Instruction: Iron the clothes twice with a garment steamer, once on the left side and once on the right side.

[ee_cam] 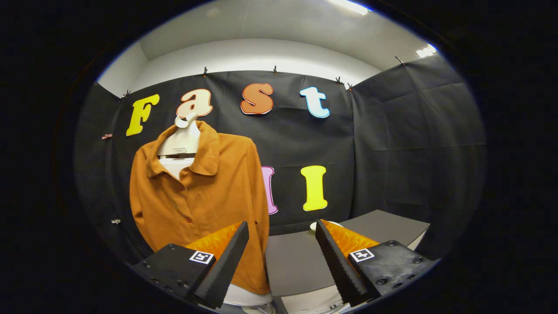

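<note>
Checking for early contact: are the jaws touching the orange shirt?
Apart. The gripper view shows the gripper open, empty, short of the shirt hanging beyond.

Dim booth; ceiling strip lights glare overhead; sharp focus; strong fisheye bending at edges.

The gripper is held level, its fingers spread wide, empty.

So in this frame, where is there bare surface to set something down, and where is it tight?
The grey tabletop lies bare just ahead of the open claw, between the rust-orange button-up shirt and a small white object near the far edge. The table's raised right part looks bare too. It is tight on the side where the shirt hangs on its white mannequin.
</note>
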`<act>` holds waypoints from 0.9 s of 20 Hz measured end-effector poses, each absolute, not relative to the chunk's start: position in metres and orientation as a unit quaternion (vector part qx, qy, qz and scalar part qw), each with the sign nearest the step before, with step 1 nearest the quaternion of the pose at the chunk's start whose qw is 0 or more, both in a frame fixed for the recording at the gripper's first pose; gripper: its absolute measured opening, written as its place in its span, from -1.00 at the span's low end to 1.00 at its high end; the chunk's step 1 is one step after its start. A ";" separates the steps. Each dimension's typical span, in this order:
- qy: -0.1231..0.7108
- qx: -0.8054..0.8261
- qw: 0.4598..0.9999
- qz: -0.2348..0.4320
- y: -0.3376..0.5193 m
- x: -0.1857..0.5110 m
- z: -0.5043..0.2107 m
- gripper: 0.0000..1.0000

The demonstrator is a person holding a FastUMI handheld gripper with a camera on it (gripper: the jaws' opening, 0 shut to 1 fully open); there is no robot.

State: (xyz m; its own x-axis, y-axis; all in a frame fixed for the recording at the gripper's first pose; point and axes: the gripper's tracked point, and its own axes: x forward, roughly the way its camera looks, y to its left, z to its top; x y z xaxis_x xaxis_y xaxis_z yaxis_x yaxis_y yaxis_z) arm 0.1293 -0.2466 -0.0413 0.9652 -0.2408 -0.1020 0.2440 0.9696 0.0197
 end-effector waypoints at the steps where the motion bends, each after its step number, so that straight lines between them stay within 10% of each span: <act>1: 0.052 0.018 0.991 -0.123 -0.259 0.135 -0.045 0.95; 18: 0.154 0.048 0.978 -0.132 -0.396 0.225 -0.128 0.96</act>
State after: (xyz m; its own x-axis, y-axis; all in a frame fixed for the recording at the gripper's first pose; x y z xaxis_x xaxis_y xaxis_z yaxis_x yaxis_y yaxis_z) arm 0.2252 -0.3958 -0.1284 0.9177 -0.2438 -0.3138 0.2731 0.9605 0.0525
